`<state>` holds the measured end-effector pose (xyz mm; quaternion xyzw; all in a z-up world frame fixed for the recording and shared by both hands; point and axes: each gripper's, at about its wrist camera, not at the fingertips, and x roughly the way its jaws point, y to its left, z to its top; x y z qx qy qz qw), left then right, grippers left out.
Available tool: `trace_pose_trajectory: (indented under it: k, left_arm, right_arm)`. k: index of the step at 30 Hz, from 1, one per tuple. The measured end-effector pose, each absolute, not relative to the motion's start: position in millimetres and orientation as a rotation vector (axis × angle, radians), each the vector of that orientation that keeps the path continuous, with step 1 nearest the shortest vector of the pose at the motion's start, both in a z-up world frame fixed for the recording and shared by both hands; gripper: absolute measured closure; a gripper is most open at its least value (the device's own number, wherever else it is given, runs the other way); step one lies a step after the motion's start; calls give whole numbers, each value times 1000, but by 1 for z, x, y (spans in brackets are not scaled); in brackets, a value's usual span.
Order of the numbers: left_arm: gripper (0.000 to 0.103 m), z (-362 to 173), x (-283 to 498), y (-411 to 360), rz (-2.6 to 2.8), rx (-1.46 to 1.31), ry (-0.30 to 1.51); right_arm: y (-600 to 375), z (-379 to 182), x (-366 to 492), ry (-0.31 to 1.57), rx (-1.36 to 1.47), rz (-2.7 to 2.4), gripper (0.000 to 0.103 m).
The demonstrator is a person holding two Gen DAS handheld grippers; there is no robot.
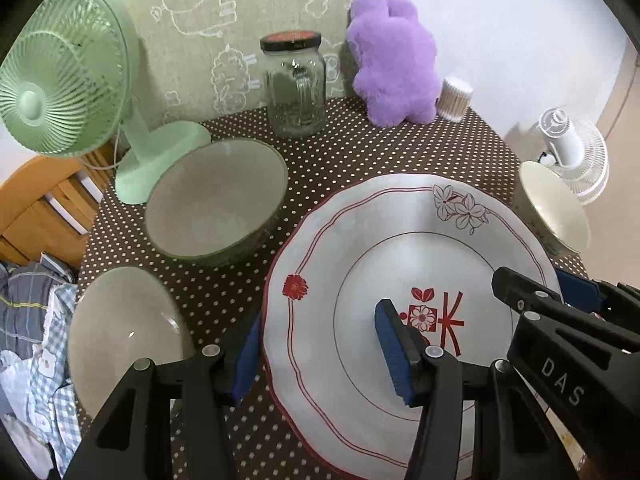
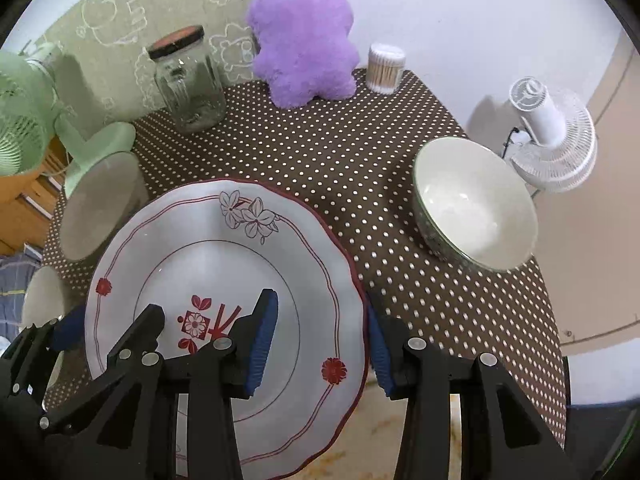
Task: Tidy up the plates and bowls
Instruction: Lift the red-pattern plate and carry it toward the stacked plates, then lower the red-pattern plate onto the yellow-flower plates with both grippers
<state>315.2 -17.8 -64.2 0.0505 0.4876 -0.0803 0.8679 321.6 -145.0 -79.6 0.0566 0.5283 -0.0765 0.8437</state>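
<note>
A large white plate with red scalloped lines and flower marks lies at the table's near edge; it also shows in the right wrist view. My left gripper straddles its left rim, one pad above the plate and one outside the rim. My right gripper straddles its right rim the same way, and shows in the left wrist view. A big bowl sits left of the plate, a smaller bowl nearer. Another bowl sits at the right.
On the dotted tablecloth stand a green fan, a glass jar, a purple plush toy and a tub of cotton swabs along the back. A white fan is beyond the table's right edge.
</note>
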Motion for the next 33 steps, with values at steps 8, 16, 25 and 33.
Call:
trace_pose_trajectory:
  k: [8,16,25,33]
  left_arm:
    - [49,-39,280,-17,-238,118,997]
    - [49,-24,244,-19,-287,150,975]
    - [49,-28,211,-38,-307,132,982]
    - [49,-57,190,-68,-286,110,1056]
  right_arm:
    - [-143,-51,274,1084,130,-232,56]
    - [-144,-32,224,1049,163,-301,56]
    - [-159,-26,180,1034,165,-312,56]
    - [-184,-44,160,1085,129,-296,56]
